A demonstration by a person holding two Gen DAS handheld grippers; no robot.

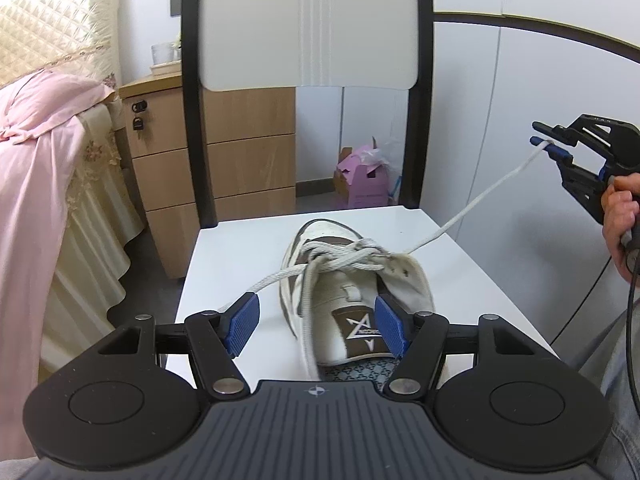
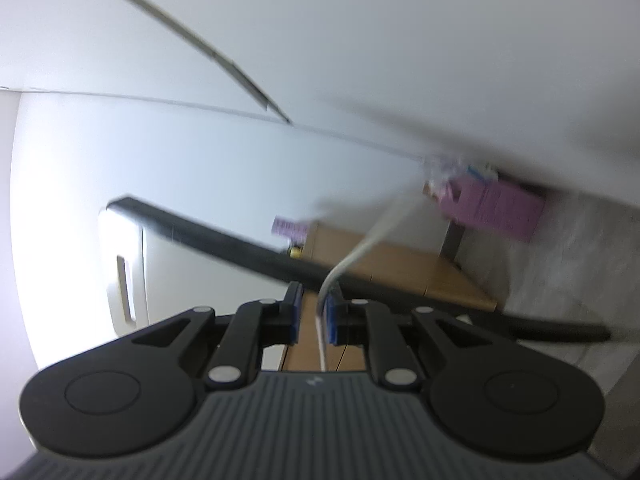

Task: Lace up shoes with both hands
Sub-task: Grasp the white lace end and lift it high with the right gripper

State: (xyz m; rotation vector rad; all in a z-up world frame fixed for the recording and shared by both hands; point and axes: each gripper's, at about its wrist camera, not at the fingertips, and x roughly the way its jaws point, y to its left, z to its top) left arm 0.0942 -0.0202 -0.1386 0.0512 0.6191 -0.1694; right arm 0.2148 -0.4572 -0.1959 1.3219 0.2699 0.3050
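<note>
A white and brown shoe (image 1: 352,280) lies on a white chair seat (image 1: 224,264), its heel towards me, with laces crossed over the front. My left gripper (image 1: 319,326) is open and low over the tongue; the blue pads (image 1: 244,322) stand either side without pressing. One lace end (image 1: 272,278) trails past the left pad. The other lace (image 1: 472,212) runs taut up to my right gripper (image 1: 544,146), held high at the right. In the blurred right wrist view that gripper (image 2: 314,292) has narrow jaws; the lace (image 2: 324,320) lies against one pad, with a gap to the other.
The chair's black-framed backrest (image 1: 308,24) rises behind the shoe. A wooden drawer cabinet (image 1: 168,168) and a bed with pink cloth (image 1: 36,168) stand left. A pink box (image 1: 364,180) sits on the floor. A person's hand (image 1: 620,216) and a cable are at the right.
</note>
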